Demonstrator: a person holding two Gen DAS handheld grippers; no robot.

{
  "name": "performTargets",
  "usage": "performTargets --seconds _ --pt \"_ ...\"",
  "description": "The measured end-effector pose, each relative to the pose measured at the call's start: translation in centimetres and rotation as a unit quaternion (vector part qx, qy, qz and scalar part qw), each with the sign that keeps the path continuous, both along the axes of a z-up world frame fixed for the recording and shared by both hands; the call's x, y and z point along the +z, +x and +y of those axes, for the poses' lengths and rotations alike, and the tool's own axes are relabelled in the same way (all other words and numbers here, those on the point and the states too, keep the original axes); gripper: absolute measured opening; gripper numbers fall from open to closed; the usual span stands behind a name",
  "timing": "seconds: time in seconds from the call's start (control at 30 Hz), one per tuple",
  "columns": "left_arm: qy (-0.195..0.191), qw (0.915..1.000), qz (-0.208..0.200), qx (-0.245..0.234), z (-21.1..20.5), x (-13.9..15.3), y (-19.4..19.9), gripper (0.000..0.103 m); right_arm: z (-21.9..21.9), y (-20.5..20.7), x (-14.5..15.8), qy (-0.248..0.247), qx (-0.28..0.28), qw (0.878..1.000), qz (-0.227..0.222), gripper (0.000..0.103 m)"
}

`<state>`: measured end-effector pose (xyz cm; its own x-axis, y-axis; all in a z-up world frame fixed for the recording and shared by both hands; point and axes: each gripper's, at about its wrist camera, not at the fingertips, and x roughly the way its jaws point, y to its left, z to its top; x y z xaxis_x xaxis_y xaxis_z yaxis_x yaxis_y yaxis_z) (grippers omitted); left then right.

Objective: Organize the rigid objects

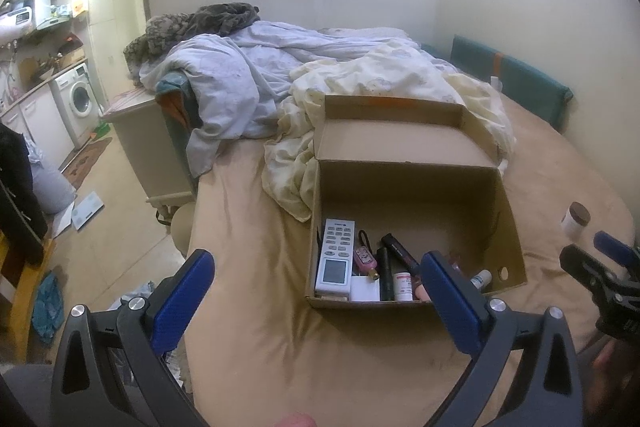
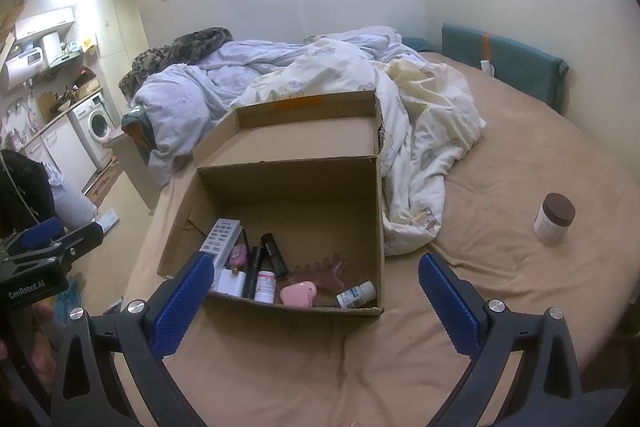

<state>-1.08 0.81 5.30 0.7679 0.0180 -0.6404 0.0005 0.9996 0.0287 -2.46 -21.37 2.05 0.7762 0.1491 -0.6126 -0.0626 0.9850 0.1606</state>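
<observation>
An open cardboard box (image 1: 400, 187) (image 2: 288, 183) sits on the tan bed. Inside lie a white remote (image 1: 336, 259) (image 2: 222, 233), a small pink bottle (image 1: 365, 259), black tubes (image 2: 274, 253), a pink comb (image 2: 298, 294) and a white bottle (image 1: 482, 279) (image 2: 356, 294). A white jar with a brown lid (image 1: 576, 221) (image 2: 554, 219) stands on the sheet, to the right of the box. My left gripper (image 1: 317, 257) hovers open in front of the box's near wall, holding nothing. My right gripper (image 2: 316, 259) is open too, just before the box's right half, with the jar off to its right.
Crumpled white and cream duvets (image 1: 320, 83) (image 2: 420, 115) lie behind the box. A teal cushion (image 2: 504, 59) leans on the far wall. The bed's left edge drops to a cluttered floor (image 1: 100, 227) beside a low cabinet (image 1: 152, 147). A washing machine (image 1: 78, 95) stands beyond.
</observation>
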Motion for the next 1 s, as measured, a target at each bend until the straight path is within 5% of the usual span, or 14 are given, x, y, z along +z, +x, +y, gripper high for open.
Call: performTargets --seconds 1.0 --pt "0.0 0.9999 0.008 0.007 0.4 -0.53 0.27 0.102 0.19 0.01 -0.23 -0.01 0.001 1.0 0.0 0.103"
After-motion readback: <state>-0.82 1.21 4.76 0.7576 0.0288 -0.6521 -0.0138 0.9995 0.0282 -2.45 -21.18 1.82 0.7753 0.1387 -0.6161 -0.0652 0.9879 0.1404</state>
